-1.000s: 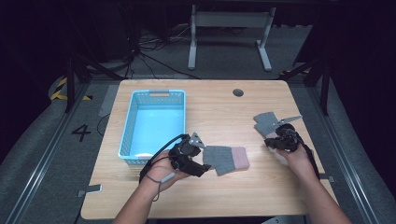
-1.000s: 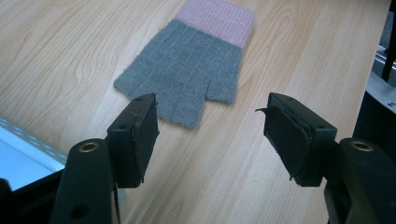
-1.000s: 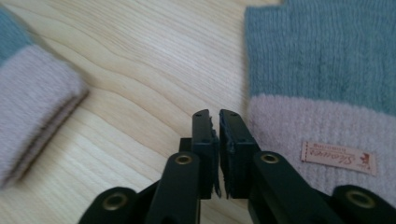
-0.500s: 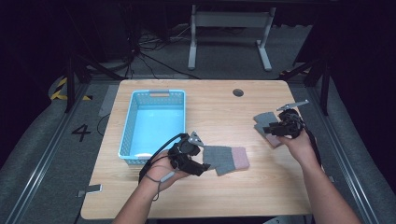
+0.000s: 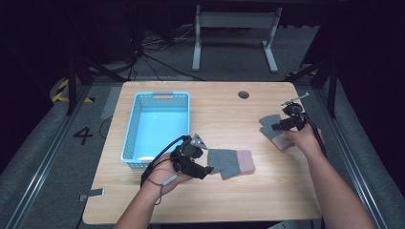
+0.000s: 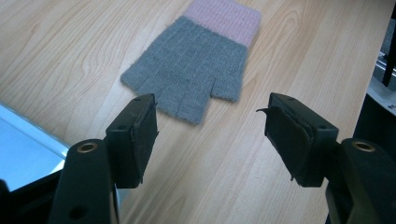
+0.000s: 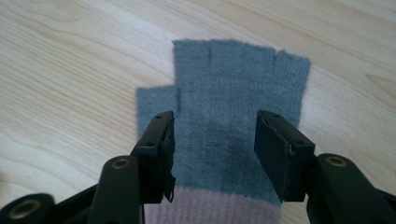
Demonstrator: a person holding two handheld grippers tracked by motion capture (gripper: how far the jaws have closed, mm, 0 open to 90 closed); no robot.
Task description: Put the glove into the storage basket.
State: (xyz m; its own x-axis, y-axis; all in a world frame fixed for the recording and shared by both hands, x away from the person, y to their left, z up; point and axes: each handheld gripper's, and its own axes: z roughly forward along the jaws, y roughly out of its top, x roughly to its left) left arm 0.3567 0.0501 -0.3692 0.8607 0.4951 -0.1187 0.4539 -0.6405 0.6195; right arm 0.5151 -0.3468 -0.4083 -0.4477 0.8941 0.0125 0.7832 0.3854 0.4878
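Two grey fingerless gloves with pink cuffs are lying flat on the wooden table (image 5: 267,200), and neither is sitting in the blue basket (image 5: 157,125) yet, so the work looks to be only starting. The right gripper (image 5: 279,125) is hanging over the far glove (image 5: 273,128), near the table's right edge; its jaws have just been opening and are standing wide on either side of the knit without pressing on it. The left gripper (image 5: 206,170) is pointing at the near glove (image 5: 232,162), just right of the basket, with its jaws partly apart and holding nothing. Judging from this, both gloves are waiting to be picked up and moved
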